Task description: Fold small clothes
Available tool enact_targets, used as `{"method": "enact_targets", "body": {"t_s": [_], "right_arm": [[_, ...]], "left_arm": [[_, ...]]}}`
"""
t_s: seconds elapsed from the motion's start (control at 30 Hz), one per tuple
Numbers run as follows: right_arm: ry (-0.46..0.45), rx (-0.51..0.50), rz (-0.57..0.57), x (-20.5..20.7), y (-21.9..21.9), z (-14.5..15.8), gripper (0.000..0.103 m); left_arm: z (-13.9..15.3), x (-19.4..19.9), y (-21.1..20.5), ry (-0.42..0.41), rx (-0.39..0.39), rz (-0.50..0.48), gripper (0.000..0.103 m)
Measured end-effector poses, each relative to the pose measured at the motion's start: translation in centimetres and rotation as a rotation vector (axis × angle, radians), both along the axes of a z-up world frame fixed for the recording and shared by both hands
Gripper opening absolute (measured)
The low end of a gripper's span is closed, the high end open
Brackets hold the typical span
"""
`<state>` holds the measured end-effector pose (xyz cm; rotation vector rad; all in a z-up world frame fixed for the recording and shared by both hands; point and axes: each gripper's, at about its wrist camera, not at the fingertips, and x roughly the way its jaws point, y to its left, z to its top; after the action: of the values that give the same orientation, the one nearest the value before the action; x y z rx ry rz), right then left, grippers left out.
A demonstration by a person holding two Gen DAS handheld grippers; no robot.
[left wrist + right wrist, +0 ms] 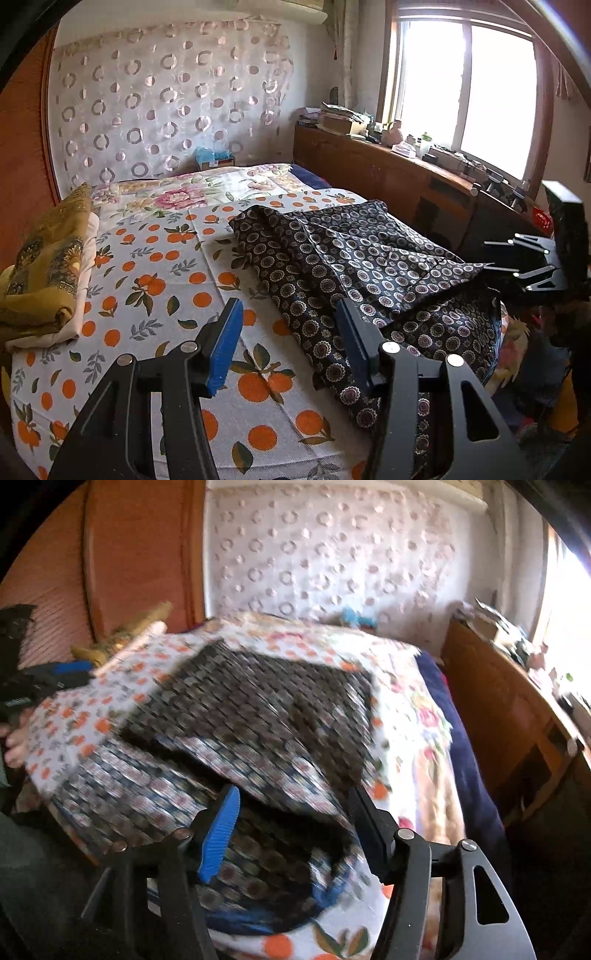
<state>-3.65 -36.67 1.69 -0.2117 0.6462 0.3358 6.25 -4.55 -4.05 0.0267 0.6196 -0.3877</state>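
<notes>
My left gripper (288, 343) hangs over the near edge of the bed with its blue pads spread about halfway and nothing between them; under the gap I see only the orange-print sheet (155, 280). The dark patterned garment (354, 266) lies on that sheet from the centre of my left view out toward 4 o'clock, partly folded over itself, its lower edge hanging off the bed side. At 3 o'clock in that view my right gripper (506, 258) shows at the garment's far corner, its jaws apart. From the right wrist the picture is blurred, but the right gripper's pads stand well apart and the cloth lies beyond and below them, not pinched. A folded mustard-yellow cloth (44, 266) rests on the bed at 9 o'clock, well apart from the garment.
</notes>
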Motion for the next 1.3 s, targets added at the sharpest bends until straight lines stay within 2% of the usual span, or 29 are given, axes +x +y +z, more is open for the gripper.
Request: {"method": "enact_targets", "body": {"t_s": [0.17, 0.47, 0.6, 0.63, 0.67, 0.7, 0.73, 0.77, 0.8, 0.87, 1.0, 1.2, 1.23, 1.27, 1.3], "right_arm": [[-0.001, 0.004, 0.115, 1.9, 5.4, 0.2, 0.064], [0.147, -0.059, 0.335, 6.0, 14.1, -3.8, 0.064], [0.167, -0.115, 0.362, 7.6, 15.8, -4.6, 0.064], [0.182, -0.121, 0.368, 8.3, 16.2, -4.9, 0.061], [0.183, -0.129, 0.368, 8.6, 16.3, -4.9, 0.046], [0.177, -0.131, 0.366, 9.9, 16.7, -4.8, 0.036], [0.175, -0.129, 0.358, 10.3, 16.5, -4.6, 0.012], [0.175, -0.115, 0.352, 10.7, 16.3, -4.2, 0.007], [0.170, -0.089, 0.349, 11.1, 15.7, -3.8, 0.006], [0.131, -0.065, 0.315, 12.2, 14.8, -2.9, 0.006], [0.057, -0.036, 0.172, 15.9, 11.9, -0.4, 0.006], [0.009, -0.063, -0.108, 23.0, 7.8, 0.8, 0.006], [0.018, -0.055, -0.166, 24.2, 7.1, 1.0, 0.010], [0.028, -0.035, -0.218, 25.1, 6.7, 1.2, 0.020], [0.021, -0.026, -0.248, 25.4, 6.4, 1.6, 0.026]], "left_arm": [[-0.2, -0.2, 0.3, -0.002, -0.005, 0.012, 0.054], [-0.9, -0.4, 1.3, 0.015, -0.019, 0.030, 0.054], [-1.1, -0.5, 1.2, 0.021, -0.019, 0.029, 0.054], [-1.2, -0.5, 1.2, 0.021, -0.018, 0.028, 0.054], [-1.1, -0.5, 1.1, 0.022, -0.018, 0.028, 0.054], [-1.1, -0.5, 1.0, 0.022, -0.019, 0.026, 0.054], [-1.1, -0.5, 1.0, 0.022, -0.019, 0.024, 0.054], [-1.1, -0.6, 0.9, 0.021, -0.018, 0.023, 0.054], [-1.1, -0.7, 0.9, 0.021, -0.017, 0.021, 0.054], [-1.1, -0.7, 0.8, 0.021, -0.017, 0.018, 0.054], [-1.2, -0.7, 0.6, 0.025, -0.017, 0.015, 0.054], [-1.4, -0.6, 0.3, 0.031, -0.015, 0.009, 0.054], [-1.5, -0.6, 0.3, 0.033, -0.014, 0.008, 0.054], [-1.6, -0.6, 0.3, 0.034, -0.012, 0.007, 0.054], [-1.7, -0.6, 0.2, 0.037, -0.010, 0.007, 0.054]]}}
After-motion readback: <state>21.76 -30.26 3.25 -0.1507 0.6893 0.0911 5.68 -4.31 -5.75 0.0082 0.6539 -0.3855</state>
